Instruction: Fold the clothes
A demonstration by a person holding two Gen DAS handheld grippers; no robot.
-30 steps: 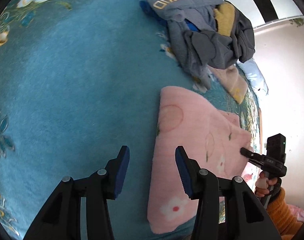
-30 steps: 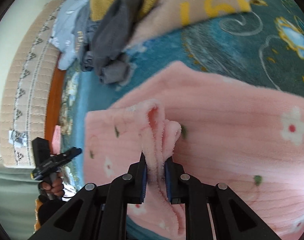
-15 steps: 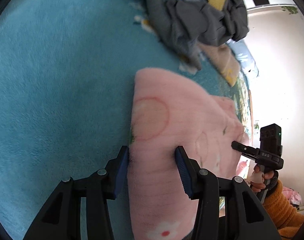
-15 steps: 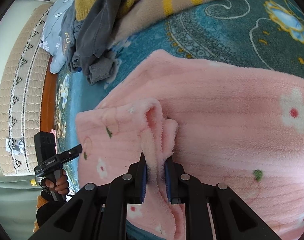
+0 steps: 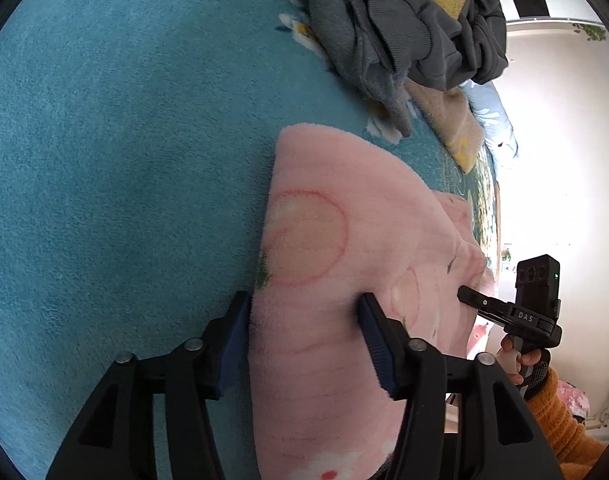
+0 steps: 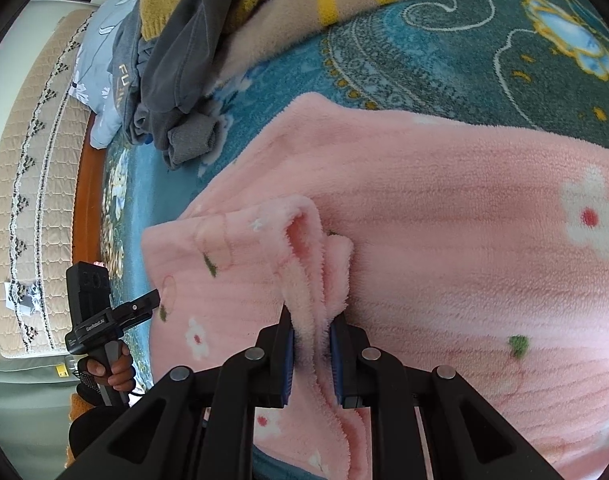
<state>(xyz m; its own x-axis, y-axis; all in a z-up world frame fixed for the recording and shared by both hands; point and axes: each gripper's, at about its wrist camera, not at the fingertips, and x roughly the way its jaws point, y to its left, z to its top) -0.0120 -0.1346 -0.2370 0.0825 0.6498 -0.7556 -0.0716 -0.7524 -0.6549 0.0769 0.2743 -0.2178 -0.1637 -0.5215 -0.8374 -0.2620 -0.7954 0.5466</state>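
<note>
Left gripper [image 5: 304, 332] fingers now astride pink garment [image 5: 344, 240] edge, formerly beside

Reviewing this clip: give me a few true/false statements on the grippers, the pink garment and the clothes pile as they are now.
1. The right gripper is shut on a bunched fold of the pink garment. True.
2. The left gripper is clamped tight on the garment. False: its jaws stand wide, straddling the garment's edge.
3. The pile of grey clothes lies on top of the pink garment. False: it lies apart, on the blue blanket beyond it.
4. The pink garment carries a flower print. True.
</note>
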